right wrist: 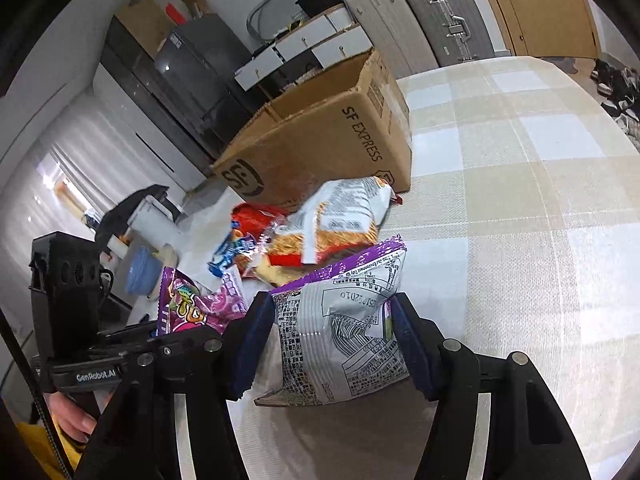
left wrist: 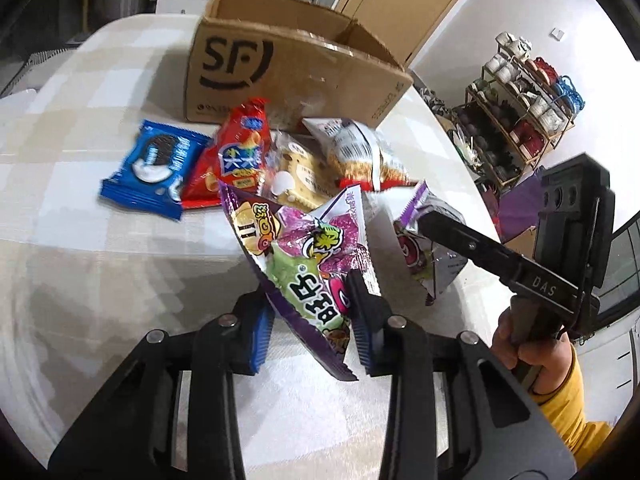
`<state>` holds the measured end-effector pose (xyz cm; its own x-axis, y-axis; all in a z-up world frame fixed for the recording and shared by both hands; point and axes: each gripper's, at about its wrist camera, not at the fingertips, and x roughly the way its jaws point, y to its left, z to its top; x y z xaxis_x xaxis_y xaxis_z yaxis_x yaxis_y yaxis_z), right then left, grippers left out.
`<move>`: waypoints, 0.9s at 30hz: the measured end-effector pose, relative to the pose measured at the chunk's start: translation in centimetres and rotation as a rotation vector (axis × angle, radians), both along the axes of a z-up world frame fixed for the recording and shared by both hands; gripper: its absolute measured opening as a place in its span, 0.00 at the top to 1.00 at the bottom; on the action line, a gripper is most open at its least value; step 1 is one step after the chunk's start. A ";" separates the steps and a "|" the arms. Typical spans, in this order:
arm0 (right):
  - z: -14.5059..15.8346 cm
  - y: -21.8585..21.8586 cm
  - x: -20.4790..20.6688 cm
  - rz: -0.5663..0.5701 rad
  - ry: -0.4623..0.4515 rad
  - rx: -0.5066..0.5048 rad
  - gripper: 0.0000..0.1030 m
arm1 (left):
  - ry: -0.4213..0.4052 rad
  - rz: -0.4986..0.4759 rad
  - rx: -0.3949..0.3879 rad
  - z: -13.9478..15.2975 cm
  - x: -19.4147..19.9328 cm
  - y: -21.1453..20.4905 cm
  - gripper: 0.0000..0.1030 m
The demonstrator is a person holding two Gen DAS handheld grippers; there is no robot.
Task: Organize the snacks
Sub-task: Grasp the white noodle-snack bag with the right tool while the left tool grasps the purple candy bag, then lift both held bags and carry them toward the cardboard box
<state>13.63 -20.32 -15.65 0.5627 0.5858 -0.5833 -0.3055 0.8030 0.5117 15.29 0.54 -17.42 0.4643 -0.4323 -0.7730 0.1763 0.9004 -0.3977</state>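
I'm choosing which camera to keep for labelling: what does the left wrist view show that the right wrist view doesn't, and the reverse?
Left wrist only: the whole blue cookie pack flat on the table, a rack of cups, and the left tool shut on the purple bag.

Right wrist only: suitcases, a white drawer unit, and the right tool shut on the silver bag.

Both: the open SF box and the snack pile before it.

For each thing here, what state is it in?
Left tongs: shut on purple snack bag, lifted.
Right tongs: shut on silver-backed bag.
Cardboard box: open, flaps up.
Blue cookie pack: flat on table.
Red pack: in the pile.
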 end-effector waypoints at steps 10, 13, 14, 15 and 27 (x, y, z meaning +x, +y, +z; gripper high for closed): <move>1.7 -0.4 -2.9 -0.034 -0.027 0.073 0.41 | -0.110 0.041 0.080 4.3 -4.2 2.8 0.70; 3.5 -0.5 -4.0 -0.041 -0.070 0.083 0.41 | -0.160 0.059 0.110 5.9 -5.4 3.3 0.70; 4.2 -0.5 -4.4 -0.041 -0.085 0.091 0.41 | -0.178 0.063 0.118 6.5 -5.8 3.6 0.70; 4.9 -0.4 -4.7 -0.040 -0.100 0.095 0.41 | -0.194 0.067 0.124 7.0 -6.0 3.6 0.70; 13.4 2.2 -8.7 0.022 -0.281 0.090 0.41 | -0.356 0.100 0.133 15.0 -11.2 6.1 0.70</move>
